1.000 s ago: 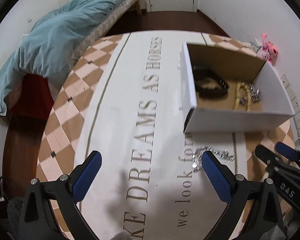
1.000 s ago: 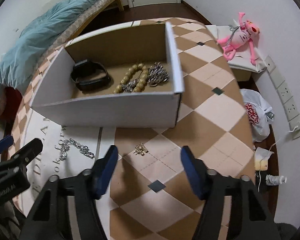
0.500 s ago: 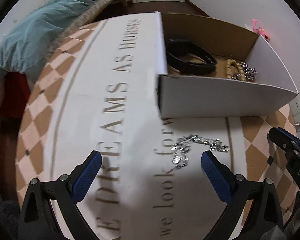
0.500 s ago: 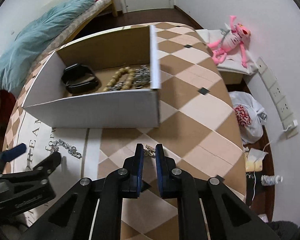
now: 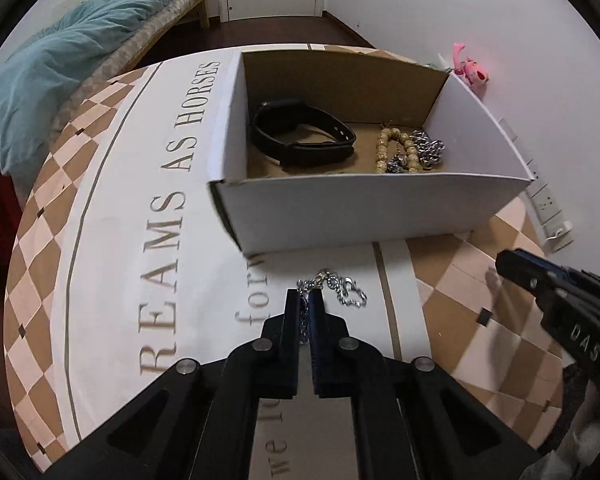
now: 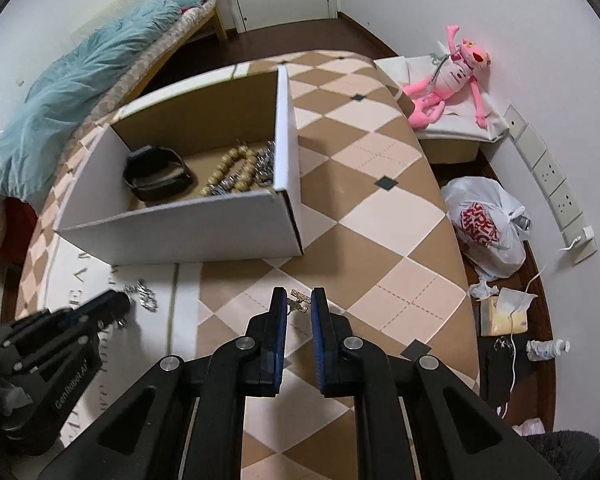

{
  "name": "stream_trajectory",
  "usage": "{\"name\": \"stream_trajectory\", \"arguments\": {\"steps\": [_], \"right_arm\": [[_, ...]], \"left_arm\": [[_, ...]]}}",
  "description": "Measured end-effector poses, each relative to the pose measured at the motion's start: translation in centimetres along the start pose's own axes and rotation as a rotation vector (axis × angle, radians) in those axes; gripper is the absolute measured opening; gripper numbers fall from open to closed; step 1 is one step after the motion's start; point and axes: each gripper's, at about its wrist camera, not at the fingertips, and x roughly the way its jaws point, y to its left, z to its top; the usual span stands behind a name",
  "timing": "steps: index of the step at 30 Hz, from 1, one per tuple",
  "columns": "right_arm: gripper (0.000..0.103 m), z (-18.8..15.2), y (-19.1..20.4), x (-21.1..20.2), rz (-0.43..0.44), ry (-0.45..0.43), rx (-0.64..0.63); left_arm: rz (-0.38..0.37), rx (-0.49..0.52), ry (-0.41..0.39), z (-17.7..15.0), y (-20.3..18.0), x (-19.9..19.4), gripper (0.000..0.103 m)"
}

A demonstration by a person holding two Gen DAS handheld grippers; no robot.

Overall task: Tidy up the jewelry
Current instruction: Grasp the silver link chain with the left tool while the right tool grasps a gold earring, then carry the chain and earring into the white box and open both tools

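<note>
An open white cardboard box (image 5: 380, 204) stands on the patterned table; it also shows in the right wrist view (image 6: 180, 232). It holds a black watch (image 5: 300, 136), a wooden bead bracelet (image 5: 392, 148) and a silver chain (image 5: 428, 148). My left gripper (image 5: 305, 300) is shut on a silver chain bracelet (image 5: 340, 288) lying in front of the box. My right gripper (image 6: 299, 300) has its jaws nearly closed around a small gold earring (image 6: 298, 303) on the table; a narrow gap remains between the pads.
A bed with a teal duvet (image 5: 60, 64) lies to the left. A pink plush toy (image 6: 452, 76), a plastic bag (image 6: 484, 228) and wall sockets (image 6: 552, 184) are to the right of the table edge.
My left gripper closed from wide open onto the silver chain bracelet. My right gripper closed around the gold earring half a second ago and now stands slightly wider.
</note>
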Motion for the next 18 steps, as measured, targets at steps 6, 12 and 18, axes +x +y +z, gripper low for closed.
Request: {"name": "stream_trajectory", "arguments": {"steps": [6,12,18], "right_arm": [[0.012,0.4,0.2,-2.5,0.056,-0.031,0.008],[0.012,1.5,0.3,-5.2,0.111,-0.059,0.015],[0.012,4.0,1.0,-8.4,0.168,-0.108,0.003]], "left_arm": [[-0.071,-0.043,-0.040,0.6,1.1,-3.3,0.001],[-0.137,-0.059,-0.091,2.5,1.9,-7.1,0.000],[-0.195,-0.050,-0.160,5.4,1.9,-10.9,0.000]]}}
